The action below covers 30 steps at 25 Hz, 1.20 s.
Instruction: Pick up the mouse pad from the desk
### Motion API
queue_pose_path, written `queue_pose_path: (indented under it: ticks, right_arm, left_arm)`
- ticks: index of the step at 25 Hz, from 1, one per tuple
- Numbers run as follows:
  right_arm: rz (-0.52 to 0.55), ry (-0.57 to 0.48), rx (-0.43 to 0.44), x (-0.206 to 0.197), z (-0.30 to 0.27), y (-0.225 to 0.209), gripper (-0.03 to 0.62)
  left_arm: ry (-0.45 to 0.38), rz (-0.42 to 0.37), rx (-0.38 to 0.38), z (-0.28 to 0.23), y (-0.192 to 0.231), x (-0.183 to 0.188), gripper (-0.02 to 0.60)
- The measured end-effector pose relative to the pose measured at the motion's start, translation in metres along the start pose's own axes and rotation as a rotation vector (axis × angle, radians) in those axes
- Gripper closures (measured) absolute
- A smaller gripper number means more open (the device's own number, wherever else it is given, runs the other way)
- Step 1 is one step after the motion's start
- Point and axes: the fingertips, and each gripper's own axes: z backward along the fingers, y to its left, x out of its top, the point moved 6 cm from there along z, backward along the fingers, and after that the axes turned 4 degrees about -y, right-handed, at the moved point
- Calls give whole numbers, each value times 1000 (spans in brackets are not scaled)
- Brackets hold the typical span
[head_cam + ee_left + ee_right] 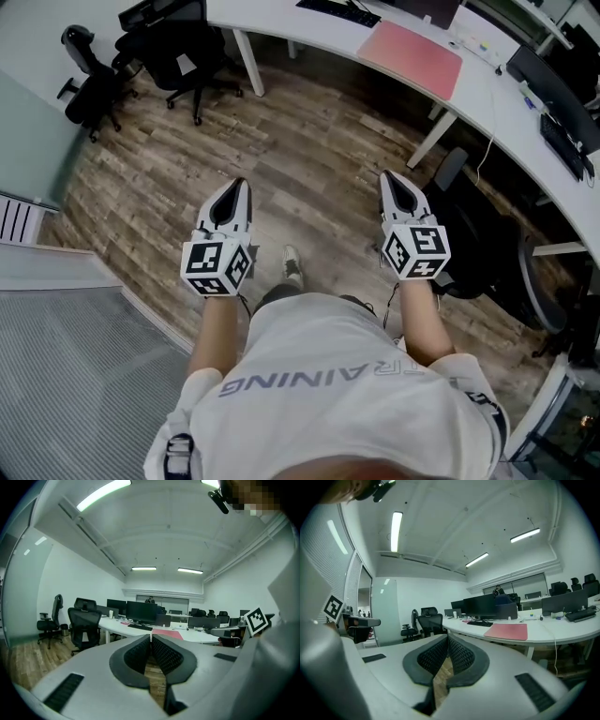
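You stand on a plank wood floor (309, 159) in an office, with a curved white desk (487, 103) sweeping from 12 round to 3 o'clock. The mouse pad (412, 58), a pink rectangle, lies flat on that desk at about 1 o'clock. Its long axis follows the desk's front edge, slanting from 10 toward 4 o'clock, and its near long side sits just beside that edge. A keyboard (339, 9) lies near its far left corner. Your left gripper (240, 183) and right gripper (386, 175) are both closed tight with nothing between the jaws, well apart from the pad. Bare floor lies open ahead of them. Black chairs (183, 56) stand at 11 o'clock and another chair (478, 244) at 3
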Motion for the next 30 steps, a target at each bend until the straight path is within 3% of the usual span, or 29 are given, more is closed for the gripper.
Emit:
queue_pose_path:
  ticks: [10,18,22,30]
  right_arm:
    - [27,43,-84,9,-119,4,569]
    - [47,21,-169,14,-187,-4,569]
    - [65,29,-196,17,-199,-14,569]
    - [71,19,-256,30,-226,-74,569]
  left_arm:
    - [28,13,-81,-110,93,15,541]
    - [16,-1,-146,-177,146,31,541]
    - [25,18,-177,-206,151,29,541]
    - [28,21,-243,-285,127,30,541]
